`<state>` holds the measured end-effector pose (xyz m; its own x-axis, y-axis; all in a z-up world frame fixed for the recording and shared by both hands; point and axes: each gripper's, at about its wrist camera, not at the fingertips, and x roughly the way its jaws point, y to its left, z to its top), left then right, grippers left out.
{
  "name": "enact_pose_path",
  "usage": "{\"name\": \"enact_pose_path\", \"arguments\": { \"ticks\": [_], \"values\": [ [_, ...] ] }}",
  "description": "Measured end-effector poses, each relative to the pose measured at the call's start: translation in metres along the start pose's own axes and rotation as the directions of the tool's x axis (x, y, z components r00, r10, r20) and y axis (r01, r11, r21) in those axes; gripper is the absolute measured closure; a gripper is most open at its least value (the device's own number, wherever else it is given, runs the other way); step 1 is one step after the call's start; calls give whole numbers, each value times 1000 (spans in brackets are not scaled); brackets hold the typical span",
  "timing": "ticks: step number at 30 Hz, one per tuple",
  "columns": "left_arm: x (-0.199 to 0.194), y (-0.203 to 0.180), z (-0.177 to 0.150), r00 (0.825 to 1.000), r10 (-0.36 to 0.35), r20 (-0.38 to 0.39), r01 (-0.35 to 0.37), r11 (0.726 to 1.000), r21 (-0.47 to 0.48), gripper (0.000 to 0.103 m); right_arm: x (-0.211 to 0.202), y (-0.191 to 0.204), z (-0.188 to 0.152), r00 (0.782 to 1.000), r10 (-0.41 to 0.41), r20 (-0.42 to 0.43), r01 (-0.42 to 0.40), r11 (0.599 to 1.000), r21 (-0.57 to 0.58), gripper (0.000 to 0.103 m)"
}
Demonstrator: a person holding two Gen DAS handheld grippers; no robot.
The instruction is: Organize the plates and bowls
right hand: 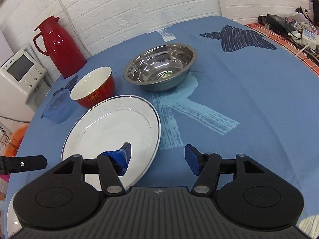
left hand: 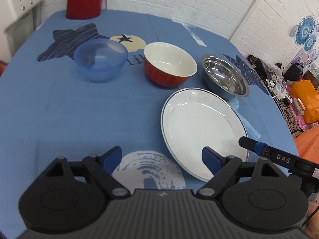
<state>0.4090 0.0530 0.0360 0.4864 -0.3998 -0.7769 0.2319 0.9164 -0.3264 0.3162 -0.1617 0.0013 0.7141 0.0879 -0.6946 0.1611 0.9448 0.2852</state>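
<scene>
On the blue table (left hand: 59,109): three bowls and one white plate (left hand: 201,127).
Beside the plate stand a blue bowl (left hand: 100,59), a red bowl (left hand: 169,63) and a steel bowl (left hand: 225,75). Left tongs (left hand: 161,157) and right tongs (right hand: 157,156) gape empty over the plate's near rim.

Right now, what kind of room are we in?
Probably a lived-in home room, not a proper kitchen: a table under a blue printed tablecloth against a white brick-pattern wall, a tall red thermos jug, and cluttered household stuff alongside.
</scene>
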Motion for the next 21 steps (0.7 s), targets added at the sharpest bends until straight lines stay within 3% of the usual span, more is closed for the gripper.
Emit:
{"name": "enact_pose_path", "arguments": {
  "ticks": [6, 7, 11, 16, 21],
  "values": [
    [42, 2, 18, 998, 12, -67, -15, 999, -44, 17, 30, 12, 17, 999, -39, -36, 37, 997, -75, 58],
    [46, 2, 18, 997, 11, -72, -14, 999, -45, 26, 34, 14, 17, 998, -32, -47, 28, 996, -83, 57],
    [50, -1, 19, 998, 17, -66, -19, 999, -32, 36, 38, 23, 14, 999, -41, -30, 36, 988, -149, 55],
    [51, -6, 18, 998, 32, -57, -33, 999, -12, 36, 35, 27, 3, 999, -44, 10, 45, 965, -259, 55],
    [51, -6, 17, 998, 36, -50, -36, 999, -9, 36, 33, 30, 5, 998, -65, -18, 59, 970, -234, 52]
  ]
}}
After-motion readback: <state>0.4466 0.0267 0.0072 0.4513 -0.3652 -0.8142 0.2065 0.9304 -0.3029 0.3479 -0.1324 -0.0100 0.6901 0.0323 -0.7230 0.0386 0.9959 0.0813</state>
